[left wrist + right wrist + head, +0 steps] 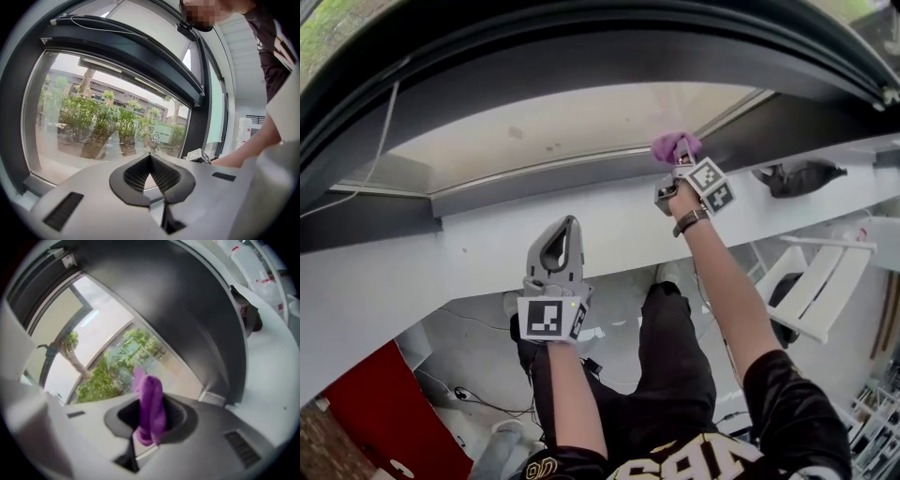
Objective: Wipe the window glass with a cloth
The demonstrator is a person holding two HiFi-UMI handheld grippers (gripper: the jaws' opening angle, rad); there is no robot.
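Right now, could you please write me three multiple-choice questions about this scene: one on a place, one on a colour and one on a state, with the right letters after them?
1. Where is the cloth?
A. On the floor.
B. Between the jaws of the right gripper.
C. On the person's shoulder.

2. Which colour is the cloth?
A. Green.
B. Purple.
C. White.

3. How do the jaws of the left gripper stand?
A. Wide apart.
B. Shut on a bottle.
C. Shut, with nothing between them.

Answers:
1 B: the right gripper view shows the cloth pinched between its jaws.
2 B: it looks purple in both the head view and the right gripper view.
3 C: the left gripper view shows the tips meeting, with only the window glass beyond them.
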